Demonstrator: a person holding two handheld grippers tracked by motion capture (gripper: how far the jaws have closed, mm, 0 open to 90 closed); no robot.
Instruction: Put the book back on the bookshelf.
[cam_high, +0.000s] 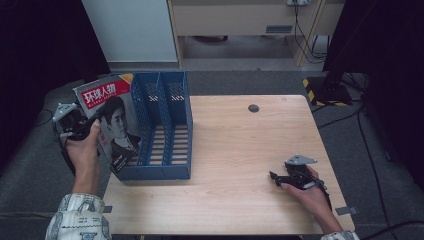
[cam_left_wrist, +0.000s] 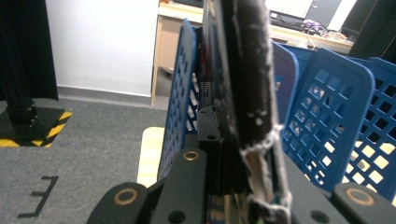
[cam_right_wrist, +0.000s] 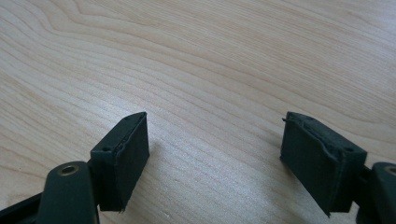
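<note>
Magazine (cam_high: 111, 120): red title band, portrait cover, tilted upright at left end of blue rack (cam_high: 165, 127), lower corner at rack's left slot, off table's (cam_high: 235, 165) left edge. Left gripper (cam_high: 92, 127) pinching magazine edge, jaws pressed tight on it. Right gripper (cam_high: 275, 177) resting on table at right, jaws spread wide, holding nothing.

In the high view, the magazine's (cam_high: 111, 122) lower edge at 5 o'clock is hidden behind the blue file rack's (cam_high: 165, 125) front wall. The left claw's (cam_high: 89, 129) jaws are hidden by the hand. In the left gripper view, the cover is too close and blurred to read.
</note>
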